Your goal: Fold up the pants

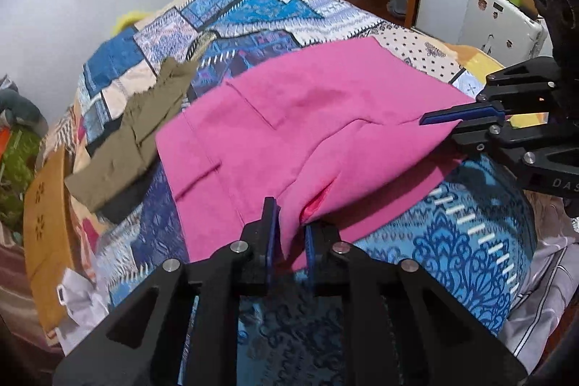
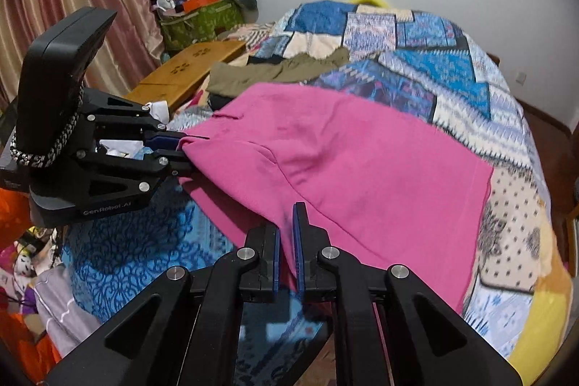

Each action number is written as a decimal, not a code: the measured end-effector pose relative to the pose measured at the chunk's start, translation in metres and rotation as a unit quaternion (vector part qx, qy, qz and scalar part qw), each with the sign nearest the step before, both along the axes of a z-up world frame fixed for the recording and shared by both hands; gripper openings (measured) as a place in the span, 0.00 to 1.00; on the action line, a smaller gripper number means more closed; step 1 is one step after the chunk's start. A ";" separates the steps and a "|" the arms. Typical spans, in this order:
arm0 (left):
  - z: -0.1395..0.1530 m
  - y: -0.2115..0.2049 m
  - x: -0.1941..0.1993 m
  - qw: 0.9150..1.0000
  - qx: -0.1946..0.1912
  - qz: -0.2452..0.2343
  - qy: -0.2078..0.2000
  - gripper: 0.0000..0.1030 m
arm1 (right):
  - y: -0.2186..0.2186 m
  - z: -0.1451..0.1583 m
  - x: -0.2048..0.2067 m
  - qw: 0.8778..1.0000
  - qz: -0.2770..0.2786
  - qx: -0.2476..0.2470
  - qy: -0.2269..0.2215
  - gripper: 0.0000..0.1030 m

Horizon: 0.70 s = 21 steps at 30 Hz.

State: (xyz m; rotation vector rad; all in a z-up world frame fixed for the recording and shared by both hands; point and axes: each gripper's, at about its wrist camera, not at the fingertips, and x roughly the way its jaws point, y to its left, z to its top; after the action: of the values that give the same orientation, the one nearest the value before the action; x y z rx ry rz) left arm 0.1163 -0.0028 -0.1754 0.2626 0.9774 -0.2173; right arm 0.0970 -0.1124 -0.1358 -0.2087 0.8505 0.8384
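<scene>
Fingers (image 1: 272, 234) on my left gripper (image 1: 289, 234) pinch the pants (image 1: 307, 118); right gripper (image 2: 287, 241) pinches another edge. Pants spread ahead of both, across the bed (image 1: 224, 24).

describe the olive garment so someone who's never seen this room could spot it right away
Start from the bed with the blue patchwork quilt. The big pink pants, held by both grippers, lie across its near half. Just past their far edge, toward the wooden board at the bed's side, lies the olive garment: drab, crumpled, and the only cloth on the quilt that no fingers touch.
</scene>
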 end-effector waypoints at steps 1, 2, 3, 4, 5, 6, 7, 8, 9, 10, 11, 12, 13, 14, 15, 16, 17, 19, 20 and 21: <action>0.000 0.001 -0.002 1.000 -0.003 0.002 0.000 0.15 | -0.001 0.000 -0.001 1.000 -0.002 -0.001 0.005 0.07; 0.001 0.002 -0.003 1.000 -0.006 0.003 0.002 0.17 | -0.002 0.000 -0.003 1.000 -0.003 -0.002 0.008 0.09; 0.002 0.004 -0.005 1.000 -0.012 0.003 0.005 0.18 | -0.004 0.001 -0.004 1.000 -0.003 -0.002 0.010 0.12; 0.004 0.006 -0.007 1.000 -0.017 0.004 0.006 0.18 | -0.007 0.002 -0.005 1.000 -0.005 0.000 0.013 0.14; 0.008 0.009 -0.009 1.000 -0.024 0.004 0.007 0.19 | -0.009 0.004 -0.007 1.000 -0.008 0.002 0.015 0.18; 0.010 0.010 -0.011 1.000 -0.027 0.004 0.007 0.20 | -0.013 0.007 -0.007 1.000 -0.010 0.008 0.017 0.25; 0.013 0.012 -0.013 1.000 -0.029 0.004 0.005 0.21 | -0.015 0.009 -0.009 1.000 -0.011 0.013 0.017 0.28; 0.019 0.014 -0.016 0.999 -0.033 0.003 0.001 0.22 | -0.018 0.013 -0.010 1.000 -0.014 0.020 0.014 0.32; 0.023 0.015 -0.017 0.999 -0.038 0.002 -0.002 0.22 | -0.021 0.018 -0.011 0.999 -0.016 0.029 0.010 0.34; 0.028 0.016 -0.018 0.999 -0.043 0.003 -0.006 0.22 | -0.024 0.022 -0.012 0.999 -0.019 0.036 0.006 0.35; 0.035 0.019 -0.019 0.999 -0.050 0.010 -0.015 0.22 | -0.025 0.025 -0.012 0.999 -0.022 0.041 0.003 0.36; 0.040 0.021 -0.017 0.998 -0.057 0.016 -0.020 0.22 | -0.027 0.029 -0.011 0.998 -0.028 0.048 0.000 0.37; 0.045 0.023 -0.015 0.997 -0.065 0.021 -0.023 0.22 | -0.028 0.031 -0.010 0.998 -0.033 0.053 -0.002 0.38; 0.050 0.025 -0.012 0.997 -0.073 0.026 -0.027 0.22 | -0.028 0.032 -0.007 0.998 -0.039 0.058 -0.003 0.39; 0.056 0.026 -0.009 0.996 -0.077 0.031 -0.033 0.22 | -0.029 0.033 -0.003 0.997 -0.045 0.063 -0.002 0.39; 0.059 0.027 -0.005 0.996 -0.077 0.034 -0.037 0.22 | -0.028 0.032 0.000 0.997 -0.052 0.066 0.000 0.39; 0.061 0.027 -0.001 0.996 -0.076 0.036 -0.041 0.22 | -0.028 0.032 0.003 0.996 -0.057 0.066 0.001 0.39; 0.062 0.025 0.009 0.995 -0.081 0.037 -0.039 0.24 | -0.027 0.028 0.011 0.995 -0.067 0.069 0.009 0.39; 0.060 0.023 0.014 0.995 -0.085 0.036 -0.035 0.26 | -0.025 0.026 0.014 0.995 -0.069 0.070 0.014 0.39; 0.056 0.020 0.019 0.995 -0.090 0.035 -0.028 0.27 | -0.023 0.023 0.017 0.995 -0.072 0.069 0.020 0.39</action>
State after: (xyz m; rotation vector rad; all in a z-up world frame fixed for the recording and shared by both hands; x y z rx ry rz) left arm 0.1358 0.0176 -0.1190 0.0692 0.9026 -0.2313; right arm 0.1144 -0.1359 -0.1133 -0.0087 0.8323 0.7637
